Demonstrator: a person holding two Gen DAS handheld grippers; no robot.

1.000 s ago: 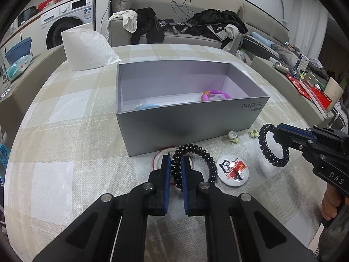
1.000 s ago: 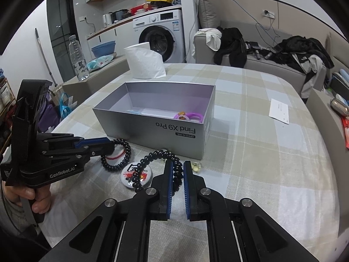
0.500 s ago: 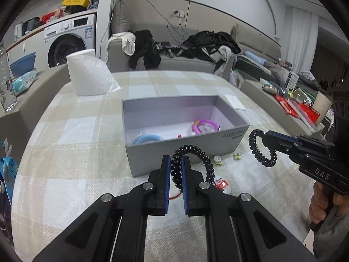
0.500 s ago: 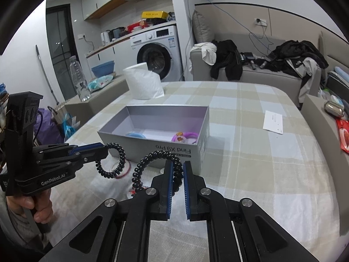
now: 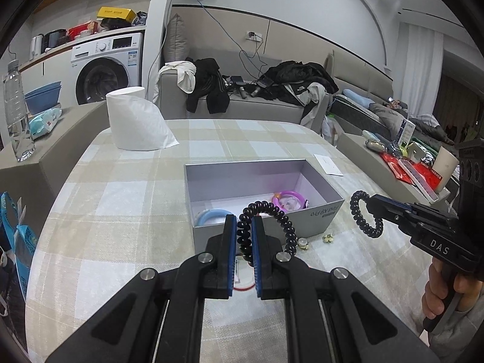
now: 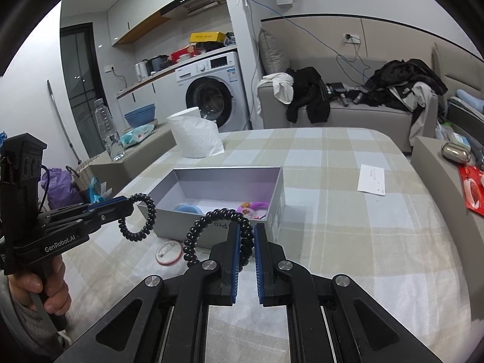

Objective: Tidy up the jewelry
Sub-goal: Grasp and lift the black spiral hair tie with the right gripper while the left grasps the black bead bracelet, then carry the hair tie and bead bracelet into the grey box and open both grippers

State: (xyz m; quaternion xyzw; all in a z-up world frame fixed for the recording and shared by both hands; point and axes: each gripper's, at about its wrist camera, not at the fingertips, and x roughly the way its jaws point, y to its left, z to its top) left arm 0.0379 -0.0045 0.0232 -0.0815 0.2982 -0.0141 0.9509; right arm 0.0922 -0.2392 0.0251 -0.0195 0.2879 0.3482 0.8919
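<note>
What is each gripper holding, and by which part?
Each holds a black spiral hair tie by one side of its loop: the left gripper grips one, the right gripper the other.

Checked tablecloth [image 5: 127,199] covers table, fills lower centre. Grey sofa [image 5: 242,109] at 12 o'clock, piled w/ dark clothes [image 5: 208,90]. White washing machine [image 5: 106,63] at 10–11 o'clock under a cluttered counter; blue basin [image 5: 42,96] beside it. Water bottle [image 5: 16,115] at 9 o'clock on grey ledge. Pale panelled wall behind w/ socket & trailing cable. Ceiling spots at 1 o'clock. Curtain [image 5: 420,69] at 2 o'clock.
</note>
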